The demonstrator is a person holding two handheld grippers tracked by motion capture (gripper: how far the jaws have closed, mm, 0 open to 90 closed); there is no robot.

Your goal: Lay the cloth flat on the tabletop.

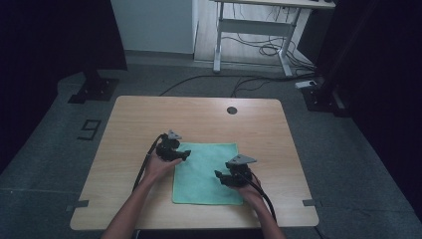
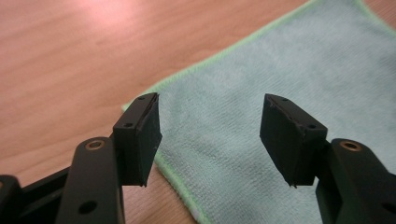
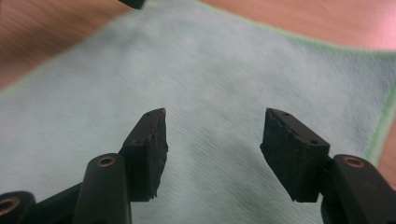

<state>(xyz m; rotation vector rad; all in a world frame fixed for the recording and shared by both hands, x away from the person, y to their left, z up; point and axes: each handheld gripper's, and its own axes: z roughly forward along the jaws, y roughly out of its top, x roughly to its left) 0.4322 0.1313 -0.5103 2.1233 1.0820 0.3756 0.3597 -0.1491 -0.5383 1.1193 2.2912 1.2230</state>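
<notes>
Item count: one green cloth (image 1: 206, 174) lying on one wooden table (image 1: 199, 117); two grippers, left gripper (image 1: 185, 155) and right gripper (image 1: 219, 175); two hands; one desk (image 1: 259, 22) behind.

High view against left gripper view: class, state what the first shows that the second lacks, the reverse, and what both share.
High view: the whole table, both forearms, the right gripper, the floor and a desk frame behind. Left gripper view: the left gripper from close up, its black jaws apart with nothing between them, over the towel's green-stitched edge near a corner. Both: the green towel lying flat on the wooden tabletop, and the left gripper at its edge.
</notes>
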